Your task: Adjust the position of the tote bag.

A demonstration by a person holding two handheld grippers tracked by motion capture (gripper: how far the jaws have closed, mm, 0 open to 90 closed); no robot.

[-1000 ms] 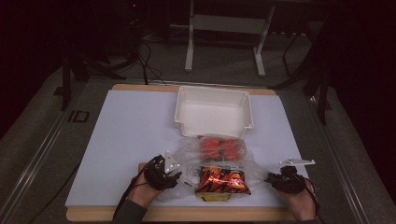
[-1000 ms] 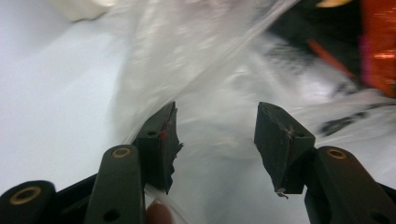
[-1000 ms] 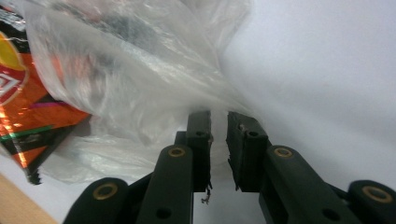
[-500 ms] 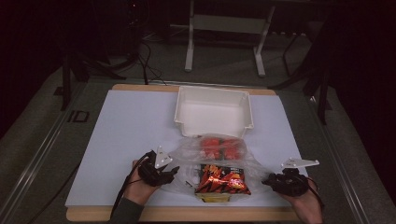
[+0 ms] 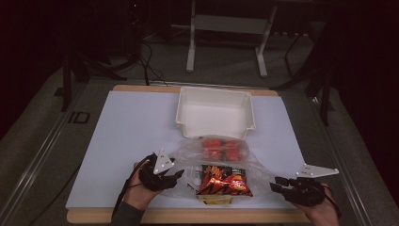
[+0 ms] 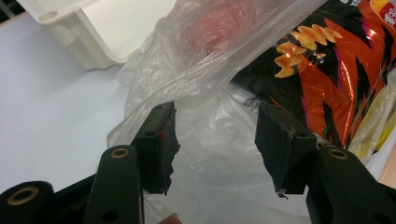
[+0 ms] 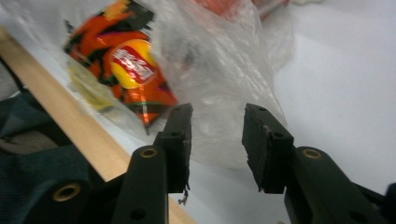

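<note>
Lying across the worktop (image 5: 117, 141), near the front edge: clear bag (image 5: 221, 165) with a snack packet (image 5: 223, 181) and red packs (image 5: 221, 147) inside, just before the white bin (image 5: 214, 113). Flanking the bag, left gripper (image 5: 178, 175) gaping over loose film, not pinching. Right gripper (image 5: 277, 184) having just been opening, nothing between the fingers. Probably regrasping; next, closing on the film.
</note>
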